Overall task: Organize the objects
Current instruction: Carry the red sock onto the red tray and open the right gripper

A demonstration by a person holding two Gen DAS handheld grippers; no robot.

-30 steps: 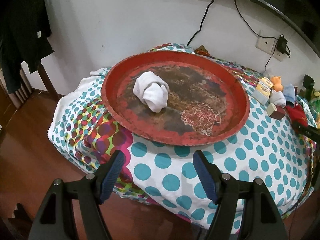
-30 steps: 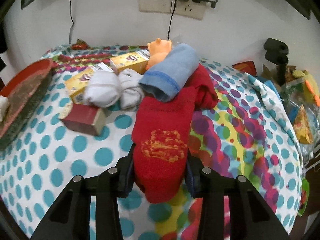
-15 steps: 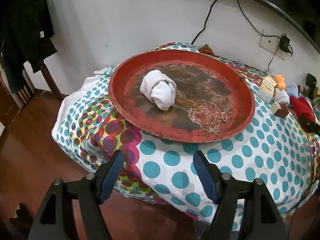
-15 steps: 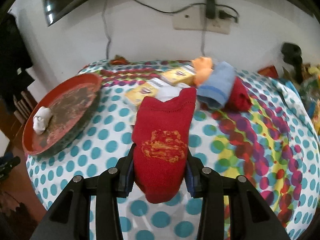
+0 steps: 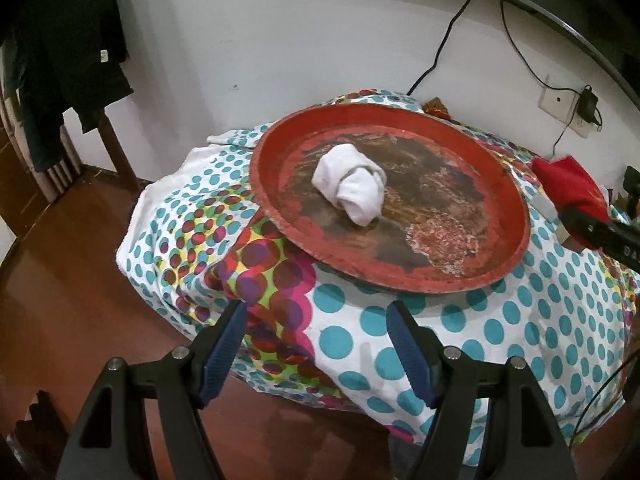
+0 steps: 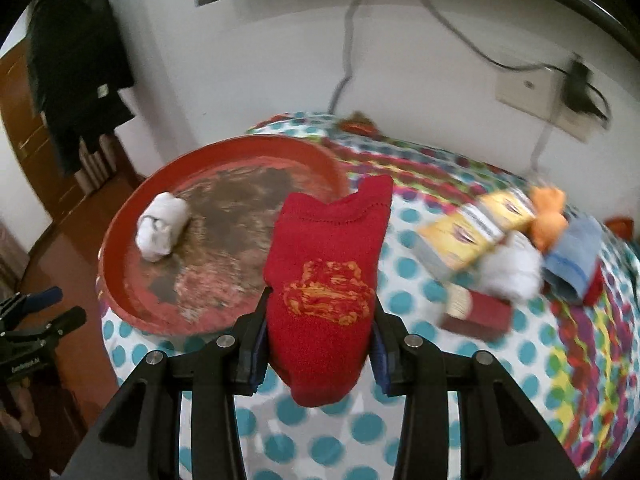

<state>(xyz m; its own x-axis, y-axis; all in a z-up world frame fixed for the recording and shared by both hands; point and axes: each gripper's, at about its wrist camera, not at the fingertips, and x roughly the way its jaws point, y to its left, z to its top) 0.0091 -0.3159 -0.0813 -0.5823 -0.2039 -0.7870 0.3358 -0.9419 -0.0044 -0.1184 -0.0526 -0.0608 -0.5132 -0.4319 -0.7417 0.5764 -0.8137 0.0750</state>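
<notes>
My right gripper (image 6: 319,330) is shut on a red sock (image 6: 324,276) with an orange-yellow print, held in the air just right of the round red tray (image 6: 120,240). A rolled white sock (image 6: 162,232) lies in the tray. In the left wrist view the same tray (image 5: 280,216) sits on the dotted cloth with the white sock roll (image 5: 352,188) on it, and the red sock (image 5: 568,184) shows at the tray's right edge with the right gripper's black arm. My left gripper (image 5: 316,344) is open over the table's near edge with nothing between its fingers.
On the cloth to the right lie yellow boxes (image 6: 468,236), an orange toy (image 6: 550,216), a white sock bundle (image 6: 512,272), a blue sock (image 6: 576,256) and a dark red box (image 6: 480,312). Wall socket and cables behind. A dark garment (image 5: 52,64) hangs at left over wooden floor.
My right gripper has carried the red sock up and to the left, from the pile of socks and boxes to the tray's right edge. The left gripper has stayed almost still and open.
</notes>
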